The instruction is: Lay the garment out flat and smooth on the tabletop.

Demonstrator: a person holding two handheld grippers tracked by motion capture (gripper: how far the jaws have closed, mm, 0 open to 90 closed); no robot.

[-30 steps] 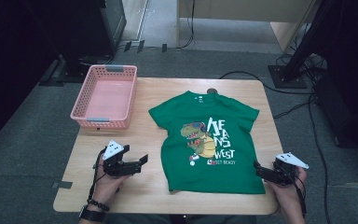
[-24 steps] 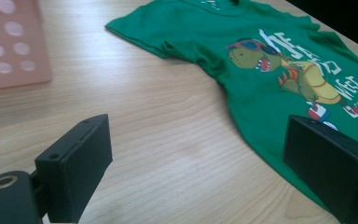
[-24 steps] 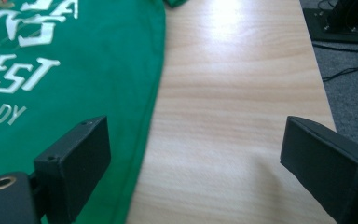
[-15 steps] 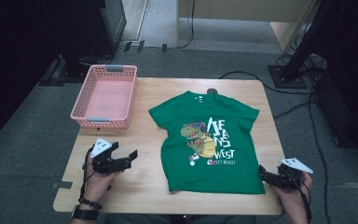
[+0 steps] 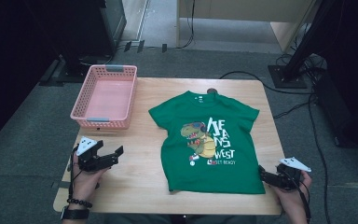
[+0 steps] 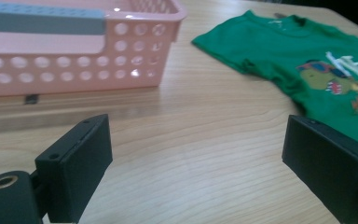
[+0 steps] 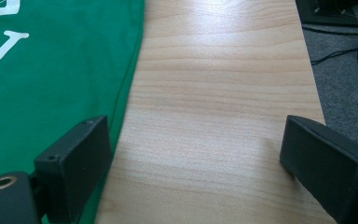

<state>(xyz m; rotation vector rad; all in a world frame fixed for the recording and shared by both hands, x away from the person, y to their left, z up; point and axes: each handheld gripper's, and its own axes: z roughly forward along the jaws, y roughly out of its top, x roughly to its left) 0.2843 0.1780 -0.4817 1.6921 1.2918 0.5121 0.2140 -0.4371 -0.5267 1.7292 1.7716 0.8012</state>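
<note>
Both tongs wide apart beside the green shirt.

The left tongs (image 5: 113,157) and the right tongs (image 5: 264,174) hold nothing, jaws spread over the bare counter (image 5: 135,140). The shirt (image 5: 209,135) lies flat between them (print facing up), its lower right corner just beside the right tongs. A pink basket (image 5: 105,95) stands at the far left of the counter.
</note>
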